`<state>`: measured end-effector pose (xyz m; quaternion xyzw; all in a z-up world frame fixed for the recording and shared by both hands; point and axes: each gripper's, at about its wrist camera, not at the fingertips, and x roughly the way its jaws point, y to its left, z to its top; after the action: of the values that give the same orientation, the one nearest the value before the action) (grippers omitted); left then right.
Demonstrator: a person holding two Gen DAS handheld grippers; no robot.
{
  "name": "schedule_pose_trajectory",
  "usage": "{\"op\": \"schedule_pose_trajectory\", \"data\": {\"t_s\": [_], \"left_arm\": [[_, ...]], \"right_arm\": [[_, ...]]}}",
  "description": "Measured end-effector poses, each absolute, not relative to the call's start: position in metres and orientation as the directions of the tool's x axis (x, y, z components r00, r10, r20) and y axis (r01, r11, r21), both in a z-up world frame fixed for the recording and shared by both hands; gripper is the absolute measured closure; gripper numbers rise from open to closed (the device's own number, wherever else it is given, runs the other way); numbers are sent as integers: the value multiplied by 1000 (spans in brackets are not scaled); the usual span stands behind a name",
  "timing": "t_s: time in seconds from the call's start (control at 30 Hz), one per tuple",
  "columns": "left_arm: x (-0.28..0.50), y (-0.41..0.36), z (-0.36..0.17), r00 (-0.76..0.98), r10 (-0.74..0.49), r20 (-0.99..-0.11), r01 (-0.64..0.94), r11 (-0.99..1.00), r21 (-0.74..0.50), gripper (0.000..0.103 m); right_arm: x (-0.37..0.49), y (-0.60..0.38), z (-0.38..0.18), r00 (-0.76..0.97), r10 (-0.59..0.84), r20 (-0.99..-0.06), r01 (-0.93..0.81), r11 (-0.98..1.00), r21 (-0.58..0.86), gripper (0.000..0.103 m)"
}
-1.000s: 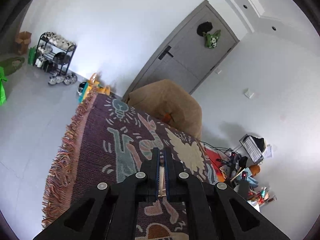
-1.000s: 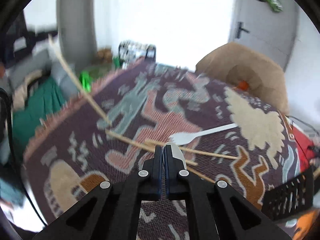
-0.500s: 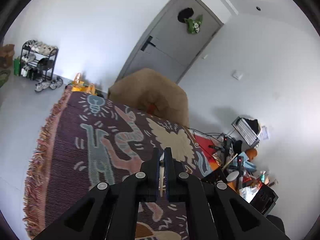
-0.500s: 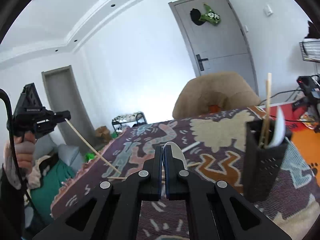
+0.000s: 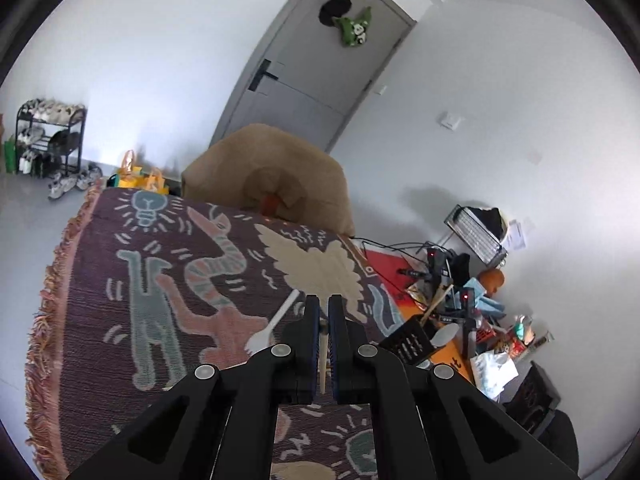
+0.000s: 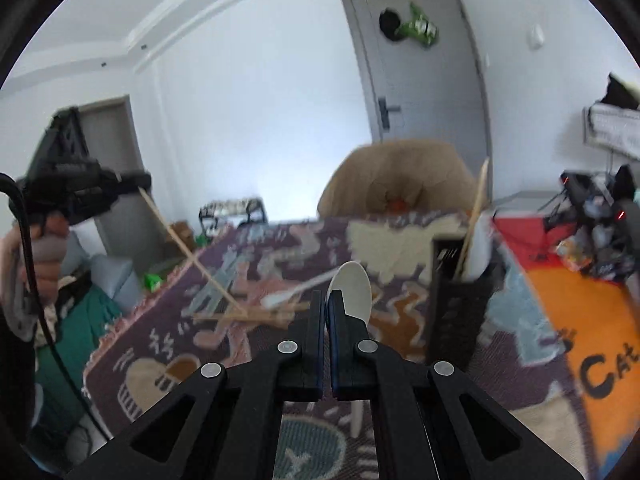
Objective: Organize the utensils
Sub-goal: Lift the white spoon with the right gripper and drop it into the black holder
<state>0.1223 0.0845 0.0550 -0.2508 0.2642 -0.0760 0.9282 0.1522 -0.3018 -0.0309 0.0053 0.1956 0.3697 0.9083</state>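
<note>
My left gripper [image 5: 324,310] is shut on a wooden chopstick [image 5: 322,360], held above the patterned rug [image 5: 160,288]. In the right wrist view that left gripper [image 6: 142,184] is up at the left in a hand, its chopstick [image 6: 180,240] slanting down to the rug. My right gripper [image 6: 329,300] is shut on a white spoon [image 6: 352,290] whose bowl sticks up past the fingers. To its right stands a black perforated holder [image 6: 460,308] with a chopstick and a white spoon in it. A white fork [image 6: 296,292] and loose chopsticks [image 6: 248,316] lie on the rug.
A brown beanbag seat [image 5: 272,176] stands behind the rug, before a grey door [image 5: 316,60]. Cables, bags and small clutter [image 5: 460,292] fill the floor at the right beside an orange mat [image 6: 580,320]. The rug's fringed edge [image 5: 44,312] is on the left.
Both views have swung right. The right gripper rose off the rug with the spoon, and the black holder came into view and closer. The fork and holder entered the left view.
</note>
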Motion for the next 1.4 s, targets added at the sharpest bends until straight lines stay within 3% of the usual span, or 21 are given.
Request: {"op": "schedule_pose_trajectory", "data": {"t_s": [0.4,0.7,0.8,0.83,0.87,0.93,1.13,1.4], "left_arm": [[145,39,88,845,-318,-431,101,885,-455,99],[167,10,107,839,-337,-428,151,899,-411,99],[175,2,109,835,-341,-431,162,902,-401,99],[179,-1,110,834,-344,-433,166,903,-397,99],[182,-5,111,832,-348,-433,171,902,-396,99],[189,-14,114,827,-359,-433,185,900,-394,99],[207,-46,126,817,-387,-427,236,900,-365,99],[228,-98,133,815,-371,-445,288,926,-245,99]], "right_arm": [[171,-336,52,750,648,-130,-638,761,112,100],[199,-324,58,786,606,-117,-604,795,58,100],[209,-324,46,783,601,-158,-595,799,90,98],[216,-325,42,783,593,-188,-584,805,102,86],[219,-326,39,780,591,-205,-580,806,115,64],[220,-336,33,794,573,-201,-555,819,144,43],[205,-382,23,843,510,-171,-470,853,229,40],[191,-423,-8,870,427,-247,-352,888,296,35]]}}
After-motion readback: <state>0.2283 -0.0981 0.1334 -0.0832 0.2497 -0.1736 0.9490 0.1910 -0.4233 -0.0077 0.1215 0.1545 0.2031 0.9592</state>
